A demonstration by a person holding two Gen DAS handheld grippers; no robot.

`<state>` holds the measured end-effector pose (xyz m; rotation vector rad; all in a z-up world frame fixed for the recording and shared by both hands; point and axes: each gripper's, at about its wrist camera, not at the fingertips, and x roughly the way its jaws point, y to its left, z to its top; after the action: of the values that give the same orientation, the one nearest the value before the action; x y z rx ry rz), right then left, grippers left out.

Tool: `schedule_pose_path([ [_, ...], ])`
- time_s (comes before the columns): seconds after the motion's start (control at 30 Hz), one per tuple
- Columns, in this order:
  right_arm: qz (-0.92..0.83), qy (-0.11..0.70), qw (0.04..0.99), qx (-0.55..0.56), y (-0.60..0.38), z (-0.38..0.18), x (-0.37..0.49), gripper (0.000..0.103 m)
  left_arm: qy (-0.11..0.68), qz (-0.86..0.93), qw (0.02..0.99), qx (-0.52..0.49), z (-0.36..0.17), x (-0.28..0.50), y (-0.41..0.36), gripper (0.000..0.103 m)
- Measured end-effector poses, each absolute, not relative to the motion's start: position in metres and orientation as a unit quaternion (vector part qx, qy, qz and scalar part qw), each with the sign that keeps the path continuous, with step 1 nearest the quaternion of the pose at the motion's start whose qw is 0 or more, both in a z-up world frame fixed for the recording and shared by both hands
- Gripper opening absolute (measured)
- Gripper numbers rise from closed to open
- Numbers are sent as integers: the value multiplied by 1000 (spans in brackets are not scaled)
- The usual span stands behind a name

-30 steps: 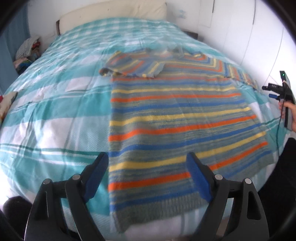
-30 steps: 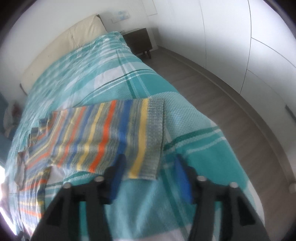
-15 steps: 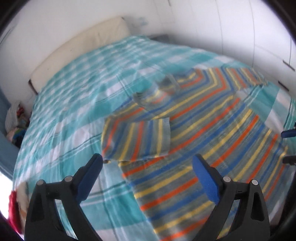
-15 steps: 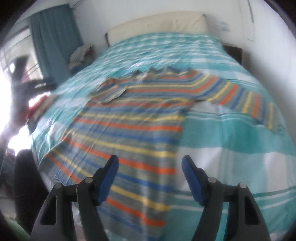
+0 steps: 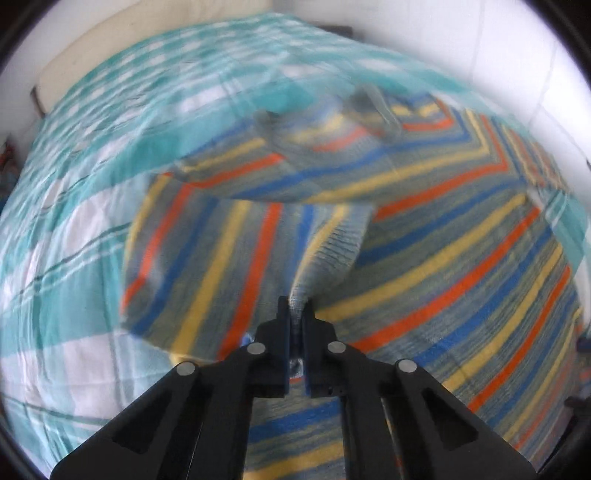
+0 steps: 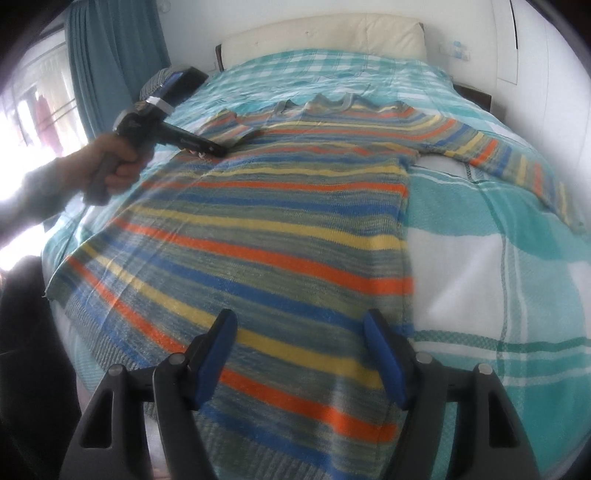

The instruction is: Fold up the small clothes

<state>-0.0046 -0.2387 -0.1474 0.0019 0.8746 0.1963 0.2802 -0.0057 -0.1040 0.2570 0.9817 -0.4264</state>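
Observation:
A striped knit sweater [image 6: 280, 221] in grey, orange, yellow and blue lies flat on the bed. Its left sleeve [image 5: 229, 258] is folded in over the chest; its right sleeve [image 6: 517, 162] stretches out to the right. My left gripper [image 5: 295, 314] is shut on the grey cuff [image 5: 332, 251] of the folded sleeve and lifts it slightly. It also shows in the right wrist view [image 6: 207, 149], held by a hand at the sweater's upper left. My right gripper [image 6: 301, 354] is open and empty above the sweater's lower hem.
A teal and white checked bedspread [image 6: 498, 295] covers the bed. A cream headboard [image 6: 325, 33] stands at the far end, a teal curtain [image 6: 114, 48] and bright window at left, white wardrobe doors [image 5: 498, 55] along the right.
My left gripper moved in to the folded sleeve and closed on its cuff. My right gripper stayed open above the lower hem, drawing slightly closer.

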Motion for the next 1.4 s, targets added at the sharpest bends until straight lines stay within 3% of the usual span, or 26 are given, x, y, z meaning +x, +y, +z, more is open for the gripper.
schedule_pose_path([
  [0.17, 91, 418, 904, 3, -237, -148, -9, 70, 437, -47, 882, -173, -62, 290, 173, 3],
  [0.33, 92, 420, 903, 1, -235, -150, -7, 74, 467, 84, 840, -261, -99, 264, 285, 2],
  [0.73, 83, 417, 905, -16, -228, -157, -5, 78, 447, 73, 824, -340, -157, 240, 307, 2],
  [1.13, 91, 416, 904, -33, -228, -158, -4, 81, 435, 68, 824, -357, -157, 237, 316, 10],
  [1.2, 92, 417, 904, -34, -228, -157, -6, 81, 429, 97, 824, -356, -151, 230, 324, 7],
  [1.27, 92, 417, 904, -33, -231, -155, -9, 81, 423, 130, 824, -353, -143, 220, 333, 15],
  [1.33, 89, 413, 906, -23, -236, -149, -13, 81, 413, 170, 829, -335, -129, 209, 337, 45],
  [1.4, 80, 397, 914, -5, -247, -137, -17, 81, 402, 195, 843, -300, -109, 199, 332, 63],
])
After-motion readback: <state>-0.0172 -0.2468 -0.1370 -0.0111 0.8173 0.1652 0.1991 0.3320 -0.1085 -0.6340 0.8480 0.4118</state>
